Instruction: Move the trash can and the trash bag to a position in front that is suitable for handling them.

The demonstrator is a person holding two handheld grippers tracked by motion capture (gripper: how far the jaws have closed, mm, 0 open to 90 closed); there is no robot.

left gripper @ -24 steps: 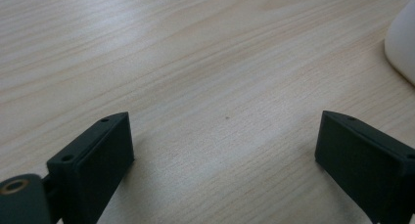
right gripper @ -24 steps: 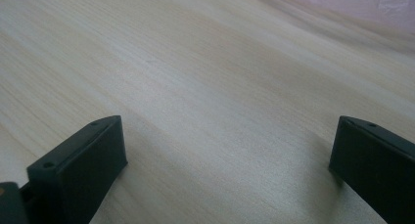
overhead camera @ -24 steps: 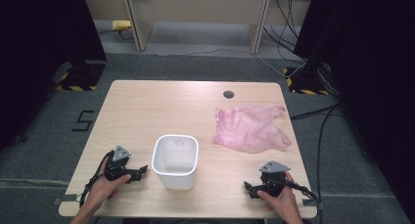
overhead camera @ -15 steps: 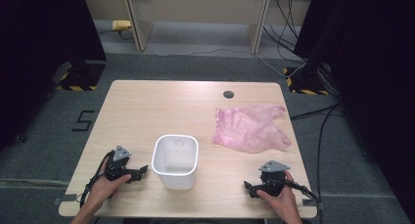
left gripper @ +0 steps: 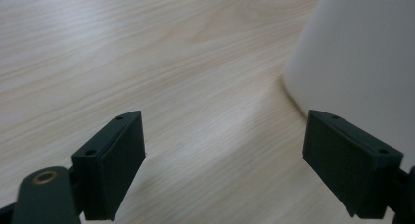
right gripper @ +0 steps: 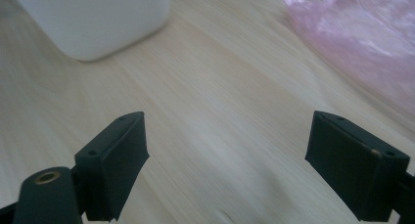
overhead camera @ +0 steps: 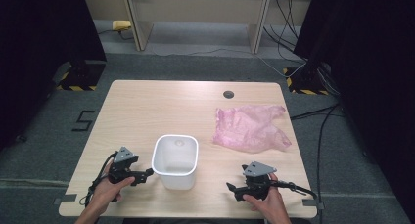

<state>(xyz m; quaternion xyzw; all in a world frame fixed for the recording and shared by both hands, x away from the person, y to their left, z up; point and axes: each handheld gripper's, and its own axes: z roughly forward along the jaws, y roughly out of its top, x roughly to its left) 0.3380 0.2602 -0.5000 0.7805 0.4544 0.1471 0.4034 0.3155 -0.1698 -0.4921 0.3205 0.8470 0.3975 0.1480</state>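
A white plastic bin (overhead camera: 175, 160) stands upright near the front middle of the wooden table (overhead camera: 161, 106), and nothing shows inside it. A crumpled pink plastic bag (overhead camera: 250, 126) lies flat at the right. My left gripper (overhead camera: 146, 174) rests on the table just left of the bin, open with nothing between its jaws; the bin's wall (left gripper: 362, 62) rises close at the right in the left gripper view. My right gripper (overhead camera: 232, 188) rests at the front right, open and holding nothing. Ahead of it lie the bin (right gripper: 98, 18) and the pink bag (right gripper: 362, 43).
A round cable hole (overhead camera: 228, 94) sits near the table's far edge. Cables (overhead camera: 313, 150) trail over the grey floor to the right of the table, and table legs and black curtains stand behind.
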